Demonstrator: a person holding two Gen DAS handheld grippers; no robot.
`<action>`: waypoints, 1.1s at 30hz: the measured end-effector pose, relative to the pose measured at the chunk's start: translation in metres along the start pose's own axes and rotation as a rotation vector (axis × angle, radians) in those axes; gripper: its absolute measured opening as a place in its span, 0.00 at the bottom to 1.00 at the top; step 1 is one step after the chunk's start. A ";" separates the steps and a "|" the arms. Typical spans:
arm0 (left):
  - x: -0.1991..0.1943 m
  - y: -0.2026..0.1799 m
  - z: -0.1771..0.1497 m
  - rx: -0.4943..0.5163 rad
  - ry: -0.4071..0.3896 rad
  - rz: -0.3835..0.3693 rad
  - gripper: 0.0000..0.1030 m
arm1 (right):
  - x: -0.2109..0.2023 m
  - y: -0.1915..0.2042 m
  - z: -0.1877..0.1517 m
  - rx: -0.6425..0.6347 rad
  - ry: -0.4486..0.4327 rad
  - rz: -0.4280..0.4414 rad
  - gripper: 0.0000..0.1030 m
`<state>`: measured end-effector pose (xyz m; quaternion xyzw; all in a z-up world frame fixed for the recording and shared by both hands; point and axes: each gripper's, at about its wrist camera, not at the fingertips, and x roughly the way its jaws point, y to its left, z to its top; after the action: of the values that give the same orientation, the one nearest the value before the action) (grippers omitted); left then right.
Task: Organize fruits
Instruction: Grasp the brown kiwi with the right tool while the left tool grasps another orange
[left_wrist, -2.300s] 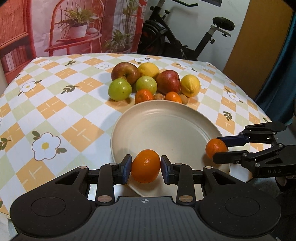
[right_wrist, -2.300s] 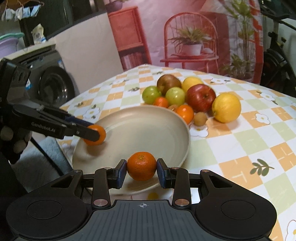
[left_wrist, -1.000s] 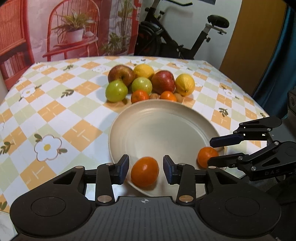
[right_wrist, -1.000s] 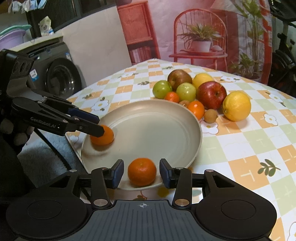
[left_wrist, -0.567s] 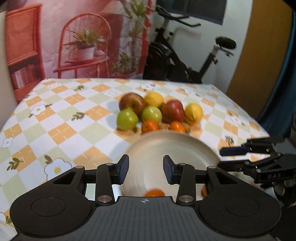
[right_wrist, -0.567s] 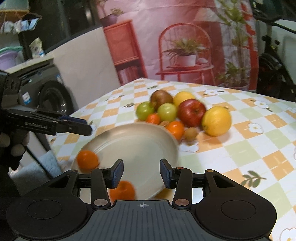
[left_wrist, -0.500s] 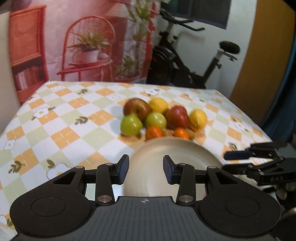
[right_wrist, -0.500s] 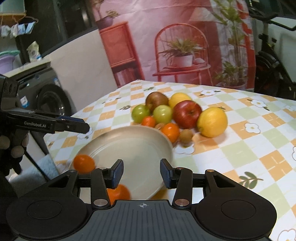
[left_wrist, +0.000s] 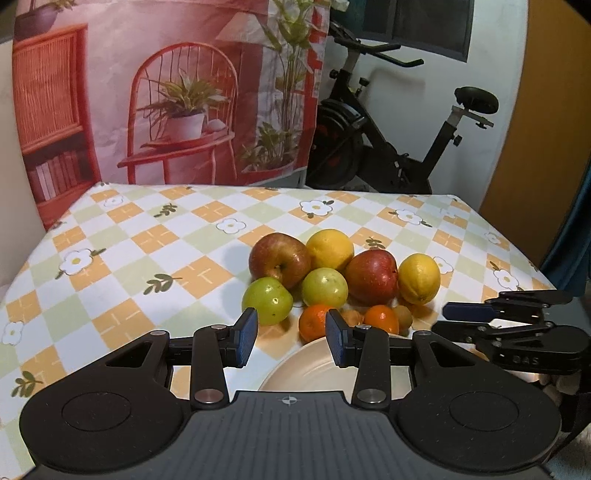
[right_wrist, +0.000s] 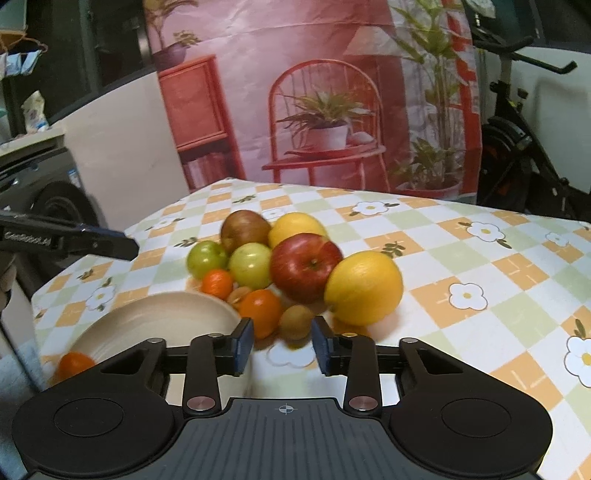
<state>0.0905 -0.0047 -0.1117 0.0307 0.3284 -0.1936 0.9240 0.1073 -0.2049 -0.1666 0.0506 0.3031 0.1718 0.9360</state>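
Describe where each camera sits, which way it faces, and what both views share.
Left wrist: on the left gripper, looking past its own open, empty fingers at the fruit pile; right gripper at the right edge.
Right wrist: on the right gripper, jaws just closing on nothing, facing the pile; left gripper at left.
Shared: plate, red apple, lemon.

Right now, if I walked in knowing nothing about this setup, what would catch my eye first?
Probably the heap of fruit on the checked, flowered tablecloth: apples, lemons, green fruit and small oranges huddled just beyond a cream plate. Next, the two black hand-held grippers, the left gripper and the right gripper, reaching toward the heap with empty jaws. Behind hangs a big red backdrop with a painted chair.
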 end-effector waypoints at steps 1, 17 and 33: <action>0.002 0.000 0.000 -0.003 0.004 0.000 0.41 | 0.004 -0.001 0.000 -0.001 0.002 -0.005 0.27; 0.016 -0.003 0.002 0.033 0.030 0.024 0.41 | 0.038 -0.006 0.002 -0.027 0.052 0.007 0.27; 0.025 -0.003 0.001 0.023 0.057 0.010 0.41 | 0.052 -0.003 0.003 -0.060 0.092 0.029 0.21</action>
<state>0.1073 -0.0160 -0.1258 0.0486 0.3520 -0.1916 0.9149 0.1488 -0.1894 -0.1936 0.0190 0.3398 0.1966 0.9195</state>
